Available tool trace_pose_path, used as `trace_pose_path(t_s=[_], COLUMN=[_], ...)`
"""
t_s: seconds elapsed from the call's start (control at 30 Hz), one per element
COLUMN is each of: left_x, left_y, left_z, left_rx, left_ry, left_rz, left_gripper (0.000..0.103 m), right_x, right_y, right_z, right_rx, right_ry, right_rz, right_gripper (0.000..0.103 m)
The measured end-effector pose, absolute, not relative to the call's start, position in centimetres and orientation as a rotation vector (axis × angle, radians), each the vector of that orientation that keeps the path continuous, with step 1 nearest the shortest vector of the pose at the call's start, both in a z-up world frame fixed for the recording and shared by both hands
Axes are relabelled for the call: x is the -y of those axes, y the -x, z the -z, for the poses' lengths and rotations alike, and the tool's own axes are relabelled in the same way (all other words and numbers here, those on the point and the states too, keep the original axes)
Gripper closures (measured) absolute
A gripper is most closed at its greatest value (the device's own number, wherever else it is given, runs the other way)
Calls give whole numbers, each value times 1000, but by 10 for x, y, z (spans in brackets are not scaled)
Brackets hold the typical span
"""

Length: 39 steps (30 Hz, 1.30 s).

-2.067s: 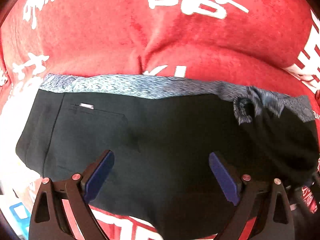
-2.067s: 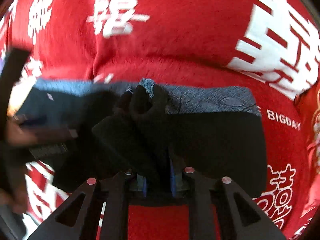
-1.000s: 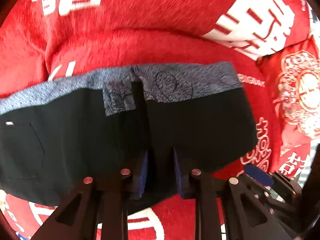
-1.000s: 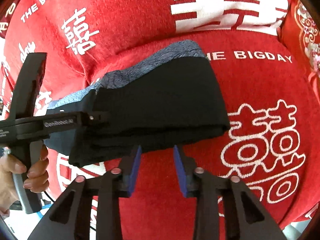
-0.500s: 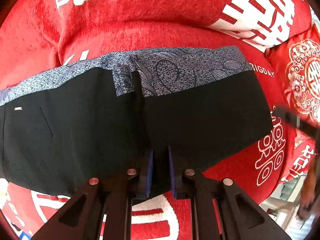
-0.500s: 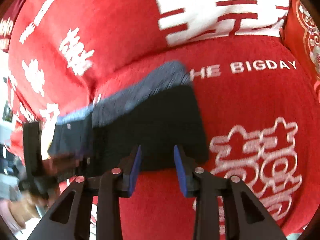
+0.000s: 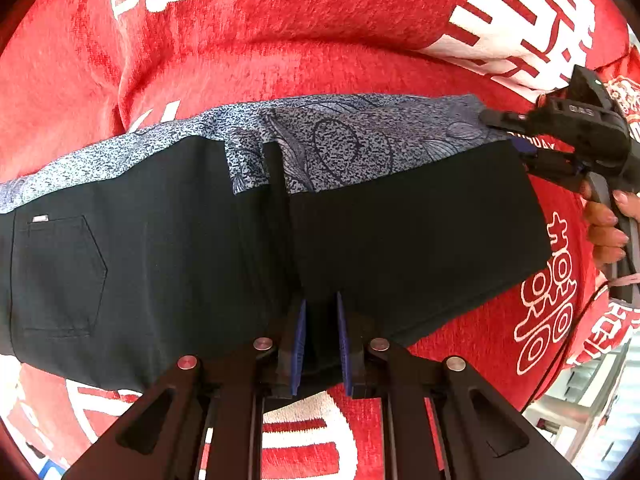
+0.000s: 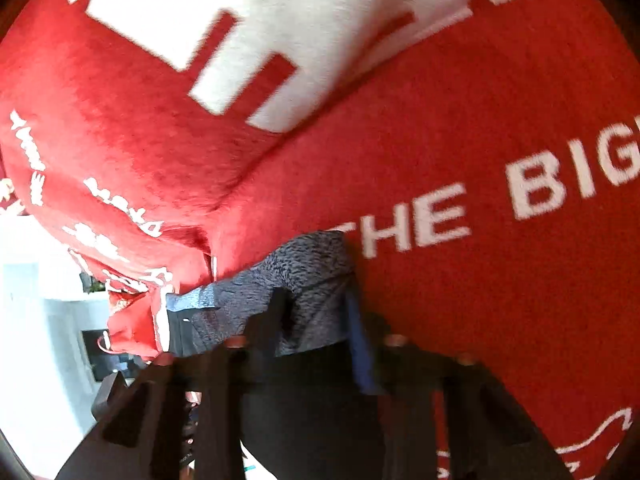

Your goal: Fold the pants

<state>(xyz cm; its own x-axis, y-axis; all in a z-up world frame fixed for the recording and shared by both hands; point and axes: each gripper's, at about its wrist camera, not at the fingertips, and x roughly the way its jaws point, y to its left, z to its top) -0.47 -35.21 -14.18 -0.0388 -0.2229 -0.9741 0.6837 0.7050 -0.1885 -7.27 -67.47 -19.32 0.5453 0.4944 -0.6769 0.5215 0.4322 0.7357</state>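
Now L tool [image 7: 320,340] pinches pants [image 7: 400,232] hem; R tool [image 8: 316,332] straddles waistband corner, apart; fold may slip.

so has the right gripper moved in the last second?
Yes. The right gripper has gone from the near edge of the pants to their far right corner, beside the "THE BIG" lettering on the red cover.

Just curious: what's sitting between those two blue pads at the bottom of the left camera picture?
In the left wrist view, the left gripper pinches the near edge of the black pants.
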Motion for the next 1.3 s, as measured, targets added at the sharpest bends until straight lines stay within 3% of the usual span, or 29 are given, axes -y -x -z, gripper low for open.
trace_pose_path(t_s=[0.27,0.33,0.37,0.4,0.43,0.5,0.53,0.63,0.73,0.8,1.07,1.23,1.3], left_x=[359,360,359,358,357,352,348,344,357,373,400,389,371], left_y=[6,6,7,7,8,6,3,-4,-7,-6,-5,12,4], left_z=[145,146,145,143,140,132,125,109,97,95,164,161,167], left_rx=[-1406,-1389,-1386,-1382,-1372,-1344,-1331,-1322,-1288,-1271,-1310,-1221,-1273], left_ry=[-448,-451,-450,-447,-445,-449,-426,-368,-358,-351,-401,-548,-505], left_rz=[774,765,760,755,744,688,662,662,690,731,729,712,659], left_gripper=[87,87,86,85,81,50,45,45,45,45,45,44,43], right_x=[670,669,668,667,666,662,658,644,634,623,590,581,579], right_y=[91,78,74,72,74,83,89,104,117,125,122,123,125], right_z=[175,185,189,189,184,172,162,140,128,120,122,121,121], right_rx=[-1049,-1081,-1098,-1098,-1088,-1078,-1079,-1104,-1121,-1116,-1132,-1134,-1143], right_ry=[-1094,-1068,-1050,-1048,-1049,-1018,-981,-878,-845,-835,-817,-805,-794], right_rz=[103,127,149,161,178,213,234,272,284,281,247,231,232], right_gripper=[81,74,66,66,64,62,62,62,72,72,73,72,72])
